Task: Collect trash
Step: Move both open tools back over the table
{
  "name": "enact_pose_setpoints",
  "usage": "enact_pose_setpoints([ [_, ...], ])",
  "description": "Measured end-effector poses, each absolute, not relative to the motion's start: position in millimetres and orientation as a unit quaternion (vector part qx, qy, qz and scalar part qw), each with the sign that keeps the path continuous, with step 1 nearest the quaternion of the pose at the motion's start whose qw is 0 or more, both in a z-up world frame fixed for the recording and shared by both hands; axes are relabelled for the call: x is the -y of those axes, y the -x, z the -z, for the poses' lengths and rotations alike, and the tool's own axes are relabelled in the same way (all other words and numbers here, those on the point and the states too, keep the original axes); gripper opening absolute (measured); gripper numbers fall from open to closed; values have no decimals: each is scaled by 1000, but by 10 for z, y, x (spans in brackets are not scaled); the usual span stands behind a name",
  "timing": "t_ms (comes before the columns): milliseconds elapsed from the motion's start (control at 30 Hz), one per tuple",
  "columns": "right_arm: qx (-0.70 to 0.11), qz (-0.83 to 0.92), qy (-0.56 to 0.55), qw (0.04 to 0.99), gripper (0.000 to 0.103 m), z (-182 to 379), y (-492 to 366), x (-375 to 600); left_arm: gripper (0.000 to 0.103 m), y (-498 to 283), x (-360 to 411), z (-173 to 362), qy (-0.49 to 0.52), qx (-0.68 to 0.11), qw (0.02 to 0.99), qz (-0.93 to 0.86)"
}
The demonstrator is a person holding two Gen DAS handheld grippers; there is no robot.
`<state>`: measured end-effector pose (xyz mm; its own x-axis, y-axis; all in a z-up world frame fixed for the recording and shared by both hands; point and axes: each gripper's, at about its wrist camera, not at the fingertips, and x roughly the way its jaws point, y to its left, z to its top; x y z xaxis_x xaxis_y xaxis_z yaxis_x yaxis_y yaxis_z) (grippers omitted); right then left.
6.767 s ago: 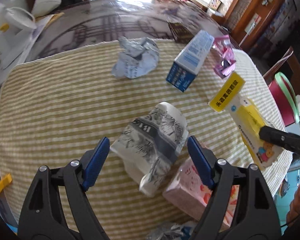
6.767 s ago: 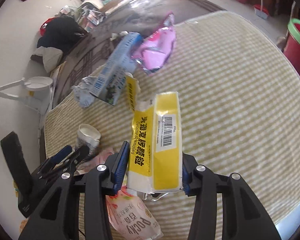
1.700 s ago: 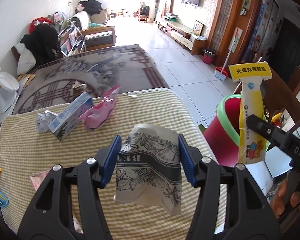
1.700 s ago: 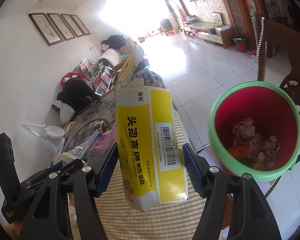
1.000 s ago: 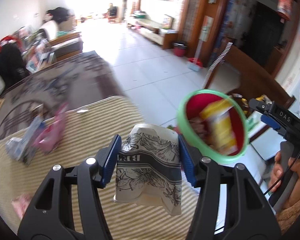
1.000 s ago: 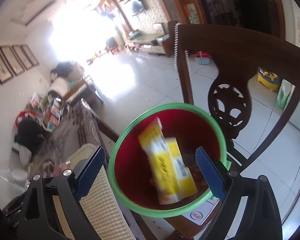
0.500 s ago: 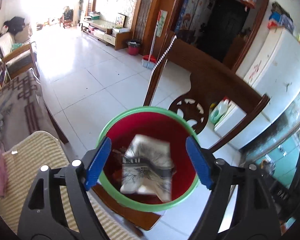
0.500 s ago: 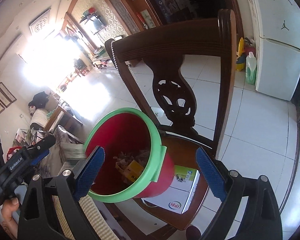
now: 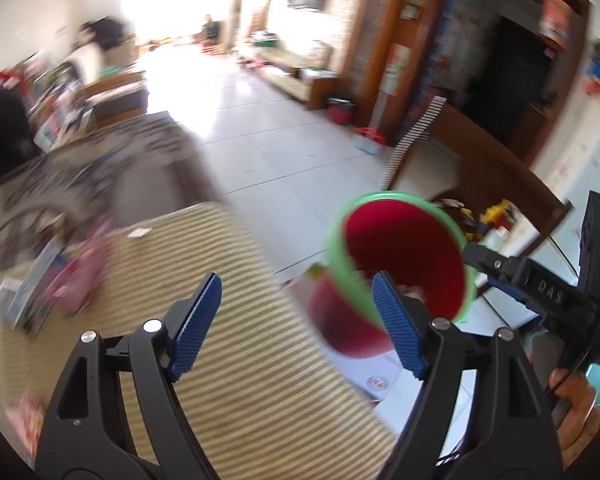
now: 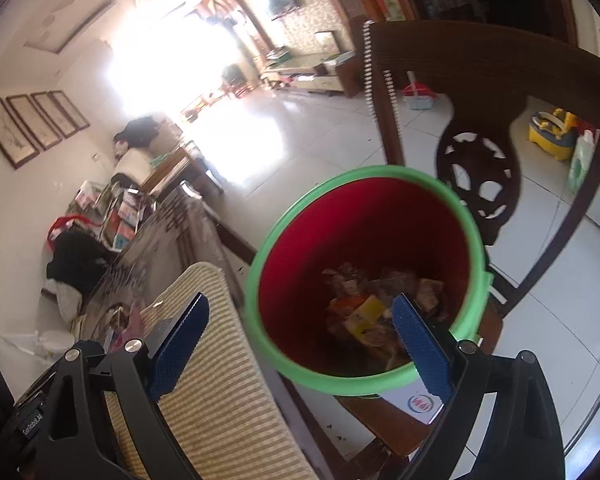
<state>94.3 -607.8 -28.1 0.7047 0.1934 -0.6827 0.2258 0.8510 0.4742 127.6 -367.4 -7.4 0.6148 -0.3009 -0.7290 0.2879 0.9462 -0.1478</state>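
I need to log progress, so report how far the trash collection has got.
Done: the red bin holds dropped trash, including a yellow box. In hand: nothing; the left gripper and right gripper are both open and empty. Left: a pink wrapper, a blue and white carton and another packet lie on the striped tablecloth, blurred in the left wrist view.

Blown-out daylight glare at 11 o'clock both views; left view motion-blurred, right sharper; fisheye bends edges.
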Motion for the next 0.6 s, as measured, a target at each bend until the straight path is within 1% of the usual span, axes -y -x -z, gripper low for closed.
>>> enact_pose_setpoints([
  [300, -432, -126, -204, 869, 90, 275, -1339, 4821, 75, -873, 2230, 183, 86, -420, 903, -16],
  [600, -471, -187, -147, 849, 90, 339, -1246, 3767, 75, -403, 1131, 382, 123, -433, 886, -108],
])
